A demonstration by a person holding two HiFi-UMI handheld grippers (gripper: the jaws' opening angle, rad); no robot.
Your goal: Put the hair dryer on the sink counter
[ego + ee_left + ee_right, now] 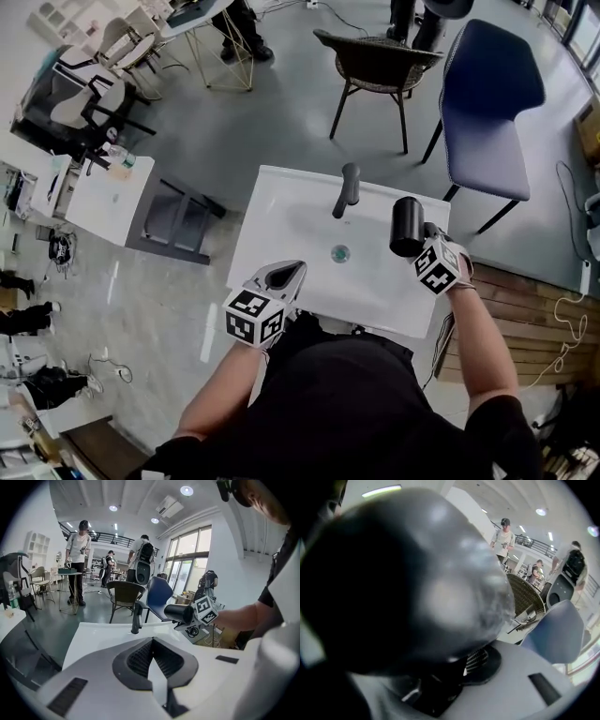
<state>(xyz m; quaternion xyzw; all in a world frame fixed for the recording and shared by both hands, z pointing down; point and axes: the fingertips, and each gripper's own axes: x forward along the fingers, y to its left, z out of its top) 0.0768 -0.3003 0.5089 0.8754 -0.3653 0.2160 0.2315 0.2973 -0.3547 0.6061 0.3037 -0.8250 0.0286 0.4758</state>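
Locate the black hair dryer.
In the head view, the black hair dryer is in the right gripper, over the right side of the white sink counter, just right of the dark faucet.

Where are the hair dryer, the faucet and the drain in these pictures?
hair dryer (406, 228): head view, on its black barrel.
faucet (348, 190): head view, middle of its spout.
drain (340, 252): head view, its centre.

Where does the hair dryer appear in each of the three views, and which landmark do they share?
Head view: hair dryer right of centre, over the right side of the sink.
Left gripper view: hair dryer right of centre, right of the faucet.
Right gripper view: hair dryer very near, filling most of the picture.
Shared landmark: the blue chair.
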